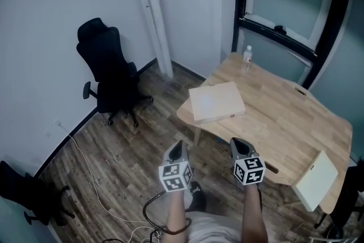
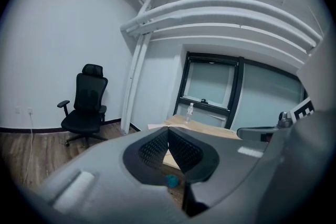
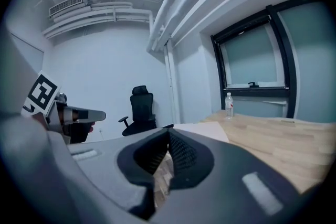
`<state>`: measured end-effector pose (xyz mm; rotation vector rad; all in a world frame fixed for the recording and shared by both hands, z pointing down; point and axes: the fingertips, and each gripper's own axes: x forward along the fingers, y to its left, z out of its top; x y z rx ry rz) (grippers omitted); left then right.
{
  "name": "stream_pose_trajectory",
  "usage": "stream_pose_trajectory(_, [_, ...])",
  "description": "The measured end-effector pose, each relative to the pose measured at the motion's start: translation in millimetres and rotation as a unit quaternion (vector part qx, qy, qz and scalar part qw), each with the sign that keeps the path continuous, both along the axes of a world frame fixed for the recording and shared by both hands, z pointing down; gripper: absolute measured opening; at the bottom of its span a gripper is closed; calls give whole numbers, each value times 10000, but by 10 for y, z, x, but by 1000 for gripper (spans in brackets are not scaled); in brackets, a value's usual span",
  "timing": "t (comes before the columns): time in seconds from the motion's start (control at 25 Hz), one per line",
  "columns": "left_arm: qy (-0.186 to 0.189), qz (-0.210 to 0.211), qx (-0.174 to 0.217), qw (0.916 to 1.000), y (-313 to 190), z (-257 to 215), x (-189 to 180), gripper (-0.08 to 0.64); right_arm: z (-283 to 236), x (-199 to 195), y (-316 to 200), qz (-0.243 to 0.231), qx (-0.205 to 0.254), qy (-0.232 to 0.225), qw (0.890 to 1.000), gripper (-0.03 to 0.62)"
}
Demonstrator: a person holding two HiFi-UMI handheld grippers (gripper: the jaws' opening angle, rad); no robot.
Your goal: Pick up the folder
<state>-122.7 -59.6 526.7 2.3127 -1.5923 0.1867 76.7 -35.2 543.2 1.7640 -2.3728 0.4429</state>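
From the head view, the folder (image 1: pixel 216 102) is a flat, pale cream rectangle with a plain, unmarked cover and a slightly thick edge. It lies closed on the corner of the wooden bench (image 1: pixel 284 122) nearest the person, one long side close along the bench's edge. A clear bottle (image 1: pixel 246 58) stands on the bench's far corner, well apart from the folder, and a pale board (image 1: pixel 316 180) overhangs the bench's near right edge. The left tool (image 1: pixel 177 151) and right tool (image 1: pixel 242 145) are side by side short of the bench, over the wooden floor (image 1: pixel 114 168), both pointing toward the folder and neither touching it. A black office chair (image 1: pixel 108 72) stands well to the left of the bench. In the left gripper view, the left tool's (image 2: pixel 168 131) jaws are pressed together with nothing between them. Beyond their tips a thin pale strip of the folder (image 2: pixel 153 126) shows on the bench's near corner, with the bottle upright further back on the bench. In the right gripper view, the right tool's (image 3: pixel 168 134) jaws are likewise pressed together and empty. Here the folder (image 3: pixel 202 130) appears as a smooth, light slab on the bench's near end, just past the jaw tips, with the bottle behind it on the bench.
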Motion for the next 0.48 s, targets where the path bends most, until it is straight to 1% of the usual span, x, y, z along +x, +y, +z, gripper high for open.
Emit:
stream_pose_trajectory(0.12, [-15, 106, -62, 9999, -371, 34, 57, 8, -1, 25, -330, 10, -62, 107, 9999, 2])
stream_pose_trajectory(0.2, [-91, 151, -99, 9998, -598, 57, 74, 8, 34, 57, -531, -13, -144, 197, 9997, 2])
stream_pose_trajectory(0.36, [-245, 256, -139, 9993, -1012, 110, 30, 8, 41, 103, -908, 67, -168, -61, 9998, 2])
stream_pose_trajectory(0.48, [-339, 253, -260, 9988, -1317, 186, -35, 8, 86, 5, -1174, -105, -192, -199, 9996, 2])
